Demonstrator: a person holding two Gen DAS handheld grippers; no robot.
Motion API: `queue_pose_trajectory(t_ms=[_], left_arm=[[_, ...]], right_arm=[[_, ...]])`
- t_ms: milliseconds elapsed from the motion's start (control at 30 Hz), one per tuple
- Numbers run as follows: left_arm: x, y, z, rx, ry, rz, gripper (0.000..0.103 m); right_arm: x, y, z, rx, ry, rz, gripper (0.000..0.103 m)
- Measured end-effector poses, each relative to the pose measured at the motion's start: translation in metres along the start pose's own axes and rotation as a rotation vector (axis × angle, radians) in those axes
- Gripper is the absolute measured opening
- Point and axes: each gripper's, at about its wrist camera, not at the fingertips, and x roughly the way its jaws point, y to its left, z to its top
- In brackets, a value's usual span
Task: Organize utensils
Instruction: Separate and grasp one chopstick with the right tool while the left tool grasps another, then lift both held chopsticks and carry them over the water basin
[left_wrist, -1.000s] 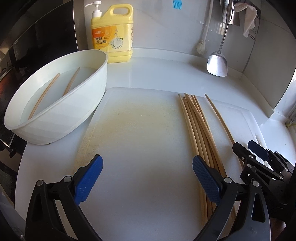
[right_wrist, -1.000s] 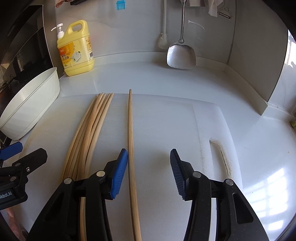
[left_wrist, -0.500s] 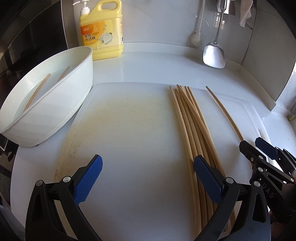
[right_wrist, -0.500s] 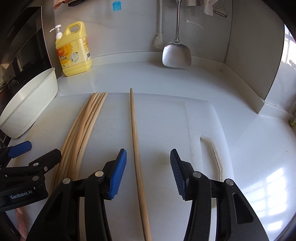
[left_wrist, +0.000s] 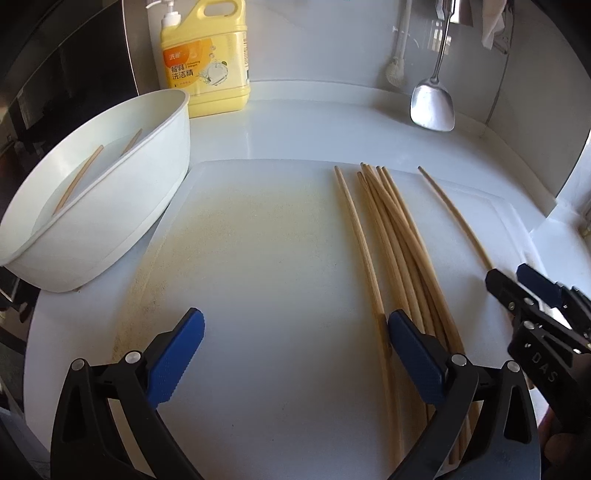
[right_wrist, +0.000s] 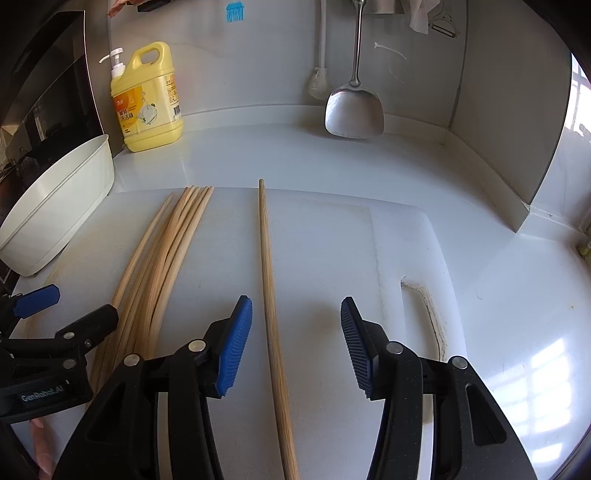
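Several wooden chopsticks (left_wrist: 399, 243) lie in a bundle on a white cutting board (left_wrist: 258, 258); the bundle also shows in the right wrist view (right_wrist: 162, 258). One chopstick (left_wrist: 360, 236) lies slightly apart at the bundle's left. A single chopstick (right_wrist: 271, 302) lies apart to the right, between my right gripper's jaws; it also shows in the left wrist view (left_wrist: 454, 218). My right gripper (right_wrist: 295, 339) is open, low over the board. My left gripper (left_wrist: 295, 350) is open and empty, its right finger (left_wrist: 413, 354) beside the bundle. Two chopsticks (left_wrist: 81, 177) lie in a white basin (left_wrist: 122, 206).
A yellow detergent bottle (left_wrist: 205, 62) stands at the back wall behind the basin. A metal spatula (right_wrist: 352, 107) and a brush (right_wrist: 319, 81) hang on the wall at the back right. The board has a handle cutout (right_wrist: 424, 314) to the right of my right gripper.
Both grippers have drawn back toward the near edge of the board, still open. One chopstick now lies slightly apart at the bundle's left.
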Motion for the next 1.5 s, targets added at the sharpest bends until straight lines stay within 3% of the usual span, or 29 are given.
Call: queue_pose_trajectory(t_ms=[233,333,467,633,700,767,1100,1367,1500], left_arm=[[0.005,0.004,0.002,-0.020,-0.008,-0.001,0.097],[0.002,0.006,-0.001,-0.022,-0.022,-0.001,0.092],[-0.003,0.006,0.001,-0.017,-0.040,-0.004,0.067],[-0.005,-0.005,0.003,0.020,-0.050,-0.021,0.038],[-0.005,-0.009,0.005,0.037,-0.051,-0.029,0.019],[-0.004,-0.012,0.006,0.047,-0.049,-0.037,0.007],[-0.012,-0.005,0.008,0.005,-0.032,-0.107,0.007],[-0.057,0.005,0.025,-0.037,-0.014,-0.146,0.007],[-0.090,0.022,0.042,-0.046,-0.047,-0.108,0.007]], right_arm=[[0.006,0.002,0.008,-0.019,0.000,0.010,0.048],[0.007,0.003,0.009,-0.024,0.001,0.016,0.048],[0.007,0.006,0.010,-0.045,0.007,0.026,0.045],[0.006,0.015,0.011,-0.081,0.008,0.050,0.026],[0.006,0.019,0.011,-0.097,0.005,0.055,0.015],[0.006,0.022,0.012,-0.113,0.004,0.046,0.006],[-0.002,0.014,0.011,-0.040,-0.010,0.085,0.006],[-0.035,0.022,0.030,-0.034,-0.004,0.125,0.006],[-0.054,0.035,0.047,-0.039,-0.017,0.162,0.006]])
